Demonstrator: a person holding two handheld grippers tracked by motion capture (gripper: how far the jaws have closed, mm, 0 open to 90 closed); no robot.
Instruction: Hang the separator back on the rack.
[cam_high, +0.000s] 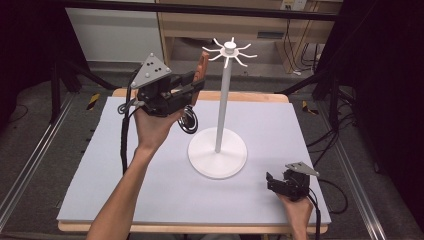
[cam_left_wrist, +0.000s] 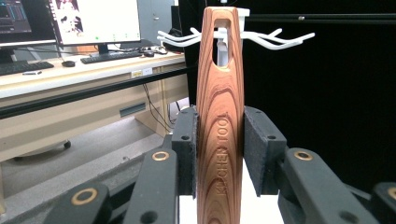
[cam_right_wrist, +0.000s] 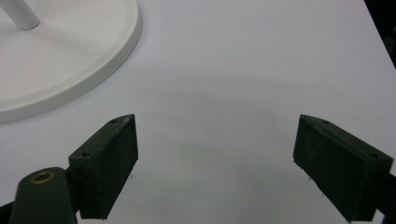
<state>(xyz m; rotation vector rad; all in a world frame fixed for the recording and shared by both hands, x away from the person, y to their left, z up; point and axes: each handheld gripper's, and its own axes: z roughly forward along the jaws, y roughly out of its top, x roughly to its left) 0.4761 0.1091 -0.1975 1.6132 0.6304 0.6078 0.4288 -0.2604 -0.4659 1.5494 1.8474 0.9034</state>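
Holds a kitchen tool (cam_left_wrist: 219, 93) in the left gripper (cam_high: 197, 82), clamped flat on both sides of the wooden handle about midway along, well above the table (cam_high: 150, 175) and just beside the hooks (cam_high: 230, 50) of the white stand (cam_high: 223, 100). Shows in the left gripper view as upright, slotted end on top, level with the hooks and in front of them, not yet over any. Looks like a light, stiff thing: hard smooth wood, tapering toward the slot, hence likely to slide through the pads if squeezed loosely; probably bottom-heavy, with the coiled wire head (cam_high: 189, 121) dangling below the hand and pulling that end down. Seems best taken just where gripped now, on the broad flat faces below the slot, leaving the slot free for a hook; no hold on the wire head, which looks springy and apt to bend. Carries the left hand (cam_high: 152, 125) raised, palm up under the gripper, forearm reaching up from the near edge, wrist cocked back so as to point the handle up and away toward the stand's top. Rests the right gripper (cam_high: 270, 181) low at the near right corner of the table, near the stand's round base (cam_high: 217, 152), jaws spread wide over bare surface with nothing between, right hand (cam_high: 296, 207) behind it.
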